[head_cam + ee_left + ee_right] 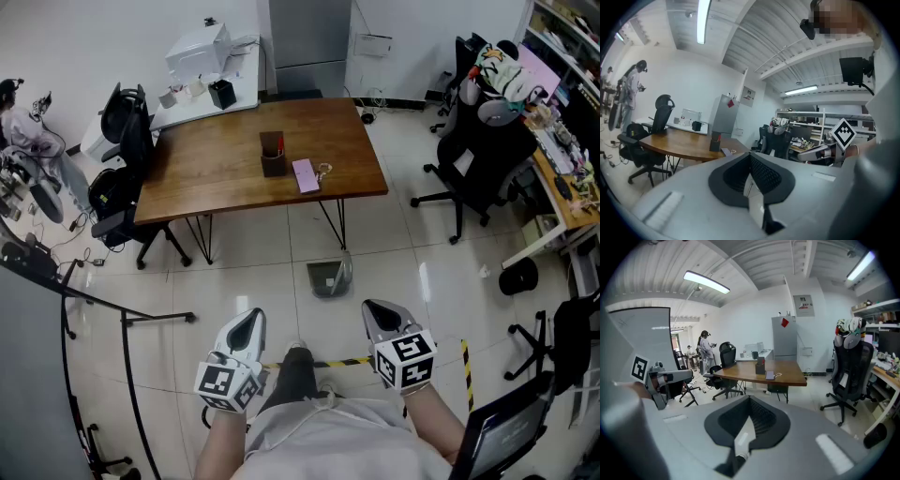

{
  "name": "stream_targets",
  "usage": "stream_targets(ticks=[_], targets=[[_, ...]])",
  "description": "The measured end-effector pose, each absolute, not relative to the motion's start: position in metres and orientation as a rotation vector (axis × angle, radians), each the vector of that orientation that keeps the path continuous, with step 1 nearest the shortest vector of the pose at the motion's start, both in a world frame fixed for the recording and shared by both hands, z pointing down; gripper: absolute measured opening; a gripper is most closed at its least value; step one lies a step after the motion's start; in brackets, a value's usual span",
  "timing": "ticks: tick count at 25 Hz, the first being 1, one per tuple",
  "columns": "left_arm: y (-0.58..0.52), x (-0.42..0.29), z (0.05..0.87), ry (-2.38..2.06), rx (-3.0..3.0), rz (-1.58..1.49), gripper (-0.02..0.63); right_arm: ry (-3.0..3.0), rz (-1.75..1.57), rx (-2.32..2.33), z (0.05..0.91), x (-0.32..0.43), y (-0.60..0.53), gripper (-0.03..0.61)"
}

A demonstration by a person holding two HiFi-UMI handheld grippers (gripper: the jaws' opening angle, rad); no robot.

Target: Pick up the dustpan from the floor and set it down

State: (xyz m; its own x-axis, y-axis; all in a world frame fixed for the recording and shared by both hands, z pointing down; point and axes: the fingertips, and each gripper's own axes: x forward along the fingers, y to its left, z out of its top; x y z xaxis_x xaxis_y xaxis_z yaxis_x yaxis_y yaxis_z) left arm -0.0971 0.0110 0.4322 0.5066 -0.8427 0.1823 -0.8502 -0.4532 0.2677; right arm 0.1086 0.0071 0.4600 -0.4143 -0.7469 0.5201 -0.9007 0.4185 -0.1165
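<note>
Grey dustpan [328, 279] sits on the pale tiled floor [244, 272], just off the near edge of a wooden table [225, 169] and close beside one of its thin black legs [339, 225]. It lies well apart from both tools and nothing touches it.

A person stands facing it with a gripper in each hand. The left gripper [249, 319] and the right gripper [374, 308] are held out side by side above the floor, both aimed toward the table. The left gripper's own view shows its two jaws pressed together with nothing between them. The right gripper's view shows the same, jaws closed tip to tip and empty.

On the tabletop stand a dark brown box [273, 156] and a flat pink item [306, 175], just beside each other. A black office chair [480, 155] stands to the right of the table, another black chair [127, 178] at its left end. A strip of yellow-and-black tape [349, 361] crosses the floor near the person's feet.
</note>
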Motion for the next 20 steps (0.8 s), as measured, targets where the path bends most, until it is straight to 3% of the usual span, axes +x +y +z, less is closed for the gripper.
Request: stream_targets(ticks=[16, 20], targets=[[-0.139, -0.136, 0.427, -1.240, 2.518, 0.015, 0.014, -2.046, 0.650, 1.498, 0.504, 0.091, -0.117, 0.003], [-0.156, -0.132, 0.442, -1.254, 2.488, 0.076, 0.014, -1.970, 0.783, 1.388, 0.552, 0.090, -0.135, 0.201]])
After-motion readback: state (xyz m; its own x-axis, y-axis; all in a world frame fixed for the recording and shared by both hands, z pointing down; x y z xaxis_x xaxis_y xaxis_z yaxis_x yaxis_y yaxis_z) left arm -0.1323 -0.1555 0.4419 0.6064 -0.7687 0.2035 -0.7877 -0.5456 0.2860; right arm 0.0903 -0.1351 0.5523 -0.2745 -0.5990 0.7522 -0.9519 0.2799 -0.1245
